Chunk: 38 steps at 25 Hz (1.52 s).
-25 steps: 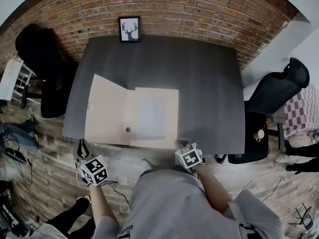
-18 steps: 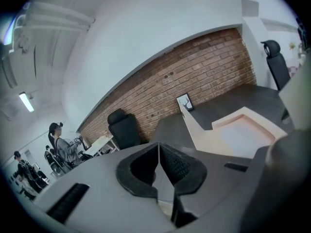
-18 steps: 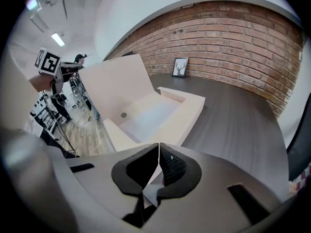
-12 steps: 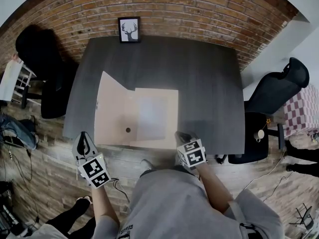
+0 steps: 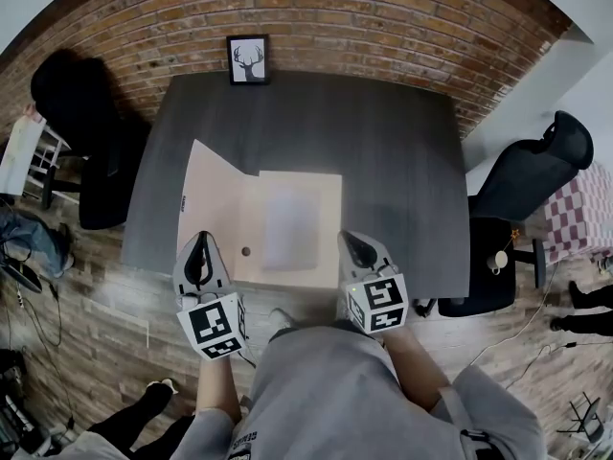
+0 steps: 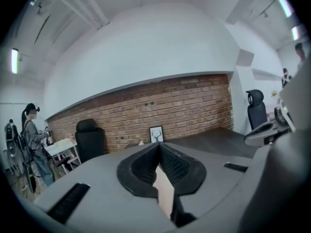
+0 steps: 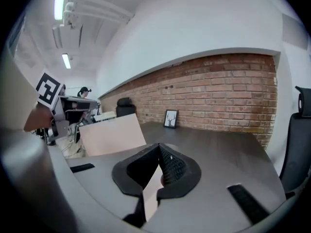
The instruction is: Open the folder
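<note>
Beige card folder [image 5: 292, 228] lies open on the dark grey wooden table [image 5: 393, 151], near the front edge and left of centre. Its left cover [image 5: 206, 195] stands tilted up; the right half lies flat. Left gripper [image 5: 200, 249]: jaws together, nothing clamped, over the folder's near left corner. Right gripper [image 5: 353, 245]: jaws together, nothing clamped, at the folder's near right corner. Beige card shows below the closed jaws in both gripper views. A black-framed deer picture [image 5: 249, 57] stands at the table's far edge against the red brick wall [image 5: 383, 17].
</note>
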Motion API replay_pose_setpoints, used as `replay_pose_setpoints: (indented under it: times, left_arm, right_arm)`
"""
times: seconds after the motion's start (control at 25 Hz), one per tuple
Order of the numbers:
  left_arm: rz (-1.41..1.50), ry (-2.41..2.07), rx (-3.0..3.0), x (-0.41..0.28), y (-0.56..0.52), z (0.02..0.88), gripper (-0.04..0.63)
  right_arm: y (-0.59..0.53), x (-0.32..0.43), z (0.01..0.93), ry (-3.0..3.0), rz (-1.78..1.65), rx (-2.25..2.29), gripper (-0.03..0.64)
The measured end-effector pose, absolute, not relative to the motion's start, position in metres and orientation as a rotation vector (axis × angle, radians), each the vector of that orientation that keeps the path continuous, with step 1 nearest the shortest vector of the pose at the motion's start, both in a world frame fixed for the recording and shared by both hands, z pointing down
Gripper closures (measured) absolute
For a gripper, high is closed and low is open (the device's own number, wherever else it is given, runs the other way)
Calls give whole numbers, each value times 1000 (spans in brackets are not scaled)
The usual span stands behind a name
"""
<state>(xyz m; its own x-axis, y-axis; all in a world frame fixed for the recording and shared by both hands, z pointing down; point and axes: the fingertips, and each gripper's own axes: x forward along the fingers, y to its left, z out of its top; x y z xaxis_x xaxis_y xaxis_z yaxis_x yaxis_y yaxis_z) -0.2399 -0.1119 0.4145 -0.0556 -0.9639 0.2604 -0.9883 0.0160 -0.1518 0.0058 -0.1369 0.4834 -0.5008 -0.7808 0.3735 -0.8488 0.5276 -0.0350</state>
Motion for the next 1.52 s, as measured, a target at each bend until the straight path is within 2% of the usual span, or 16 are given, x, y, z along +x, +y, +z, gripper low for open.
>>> replay_pose_setpoints:
  times: [0.52, 1.52]
  left_arm:
    - [280, -1986, 2325, -153, -118, 399, 592]
    - [253, -1977, 2354, -137, -119, 397, 592]
  right_arm:
    - [-137, 14, 409, -2584, 148, 1541, 617]
    - [-138, 15, 399, -2605, 104, 1527, 618]
